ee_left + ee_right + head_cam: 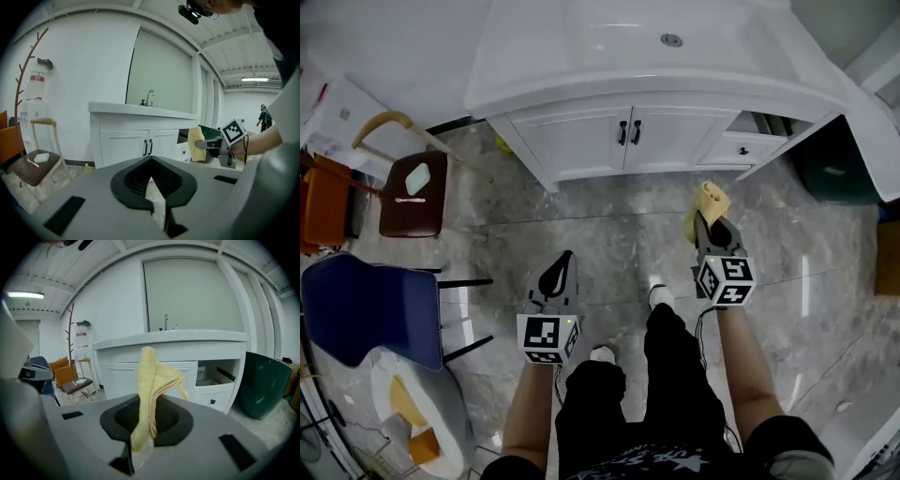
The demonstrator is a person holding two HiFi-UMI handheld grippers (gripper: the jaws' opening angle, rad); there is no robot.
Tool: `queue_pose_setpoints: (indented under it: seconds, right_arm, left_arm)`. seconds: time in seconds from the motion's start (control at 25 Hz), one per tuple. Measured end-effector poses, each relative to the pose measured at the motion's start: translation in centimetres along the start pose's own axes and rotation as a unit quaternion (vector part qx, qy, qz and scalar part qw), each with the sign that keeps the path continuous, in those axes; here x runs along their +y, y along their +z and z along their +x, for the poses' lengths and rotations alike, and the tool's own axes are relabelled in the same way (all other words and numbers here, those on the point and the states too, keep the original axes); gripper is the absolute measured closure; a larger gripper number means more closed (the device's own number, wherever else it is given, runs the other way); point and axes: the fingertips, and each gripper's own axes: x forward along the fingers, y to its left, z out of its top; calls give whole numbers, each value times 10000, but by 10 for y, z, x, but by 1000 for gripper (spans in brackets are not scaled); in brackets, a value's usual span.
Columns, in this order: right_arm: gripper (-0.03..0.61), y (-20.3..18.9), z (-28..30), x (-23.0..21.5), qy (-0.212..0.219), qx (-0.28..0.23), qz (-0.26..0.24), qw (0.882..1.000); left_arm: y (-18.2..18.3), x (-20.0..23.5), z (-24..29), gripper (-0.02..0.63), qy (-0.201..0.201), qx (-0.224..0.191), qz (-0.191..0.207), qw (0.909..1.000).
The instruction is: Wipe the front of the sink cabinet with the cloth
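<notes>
The right hand-held gripper [710, 223] was clenched on a yellow cloth [149, 380]. The cloth stuck up past its jaws and flopped over. The left hand-held gripper [563, 262] was squeezed closed with nothing in it. It was to the left of the right one. Ahead of both was floor [609, 225], then the white cabinet [609, 141] under the sink [581, 47]. The cloth was not touching the cabinet. Ahead and to the right of the right hand-held gripper, a drawer [741, 148] stood open. A green bin [262, 383] stood farther right.
</notes>
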Motion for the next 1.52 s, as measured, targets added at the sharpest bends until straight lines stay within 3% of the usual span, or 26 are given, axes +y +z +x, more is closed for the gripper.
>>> queue_pose_setpoints:
  seconds: [0.2,0.4,0.52,0.64,0.88,1.2,1.52]
  right_arm:
    - [515,-15,76,-12,426,-441,-232,9978]
    - [515,-11,141,-22,462,-899,-510,9936]
    - [515,3,171,-13,655,-1365,-830,9850]
    - [515,16,197,-3,885,-1699,-1269,9732]
    - [515,33,237,25,1306,-2038,-1581,9573]
    - [515,40,253,16,1234,-2069,-1381,9607]
    - [515,49,236,-36,823,-2078,-1221,9670]
  left_arm:
    - [-33,16,67,598,81,-363,-190,9991]
    - [-45,44,120,598,386,-872,-102,9954]
    - [-55,63,146,598,614,-1050,-18,9926]
    - [-70,75,169,598,910,-1151,330,9886]
    - [-88,92,190,598,996,-1521,536,9819]
    - [-85,84,190,598,868,-1557,667,9817]
    - [-57,45,214,598,284,-1548,742,9847]
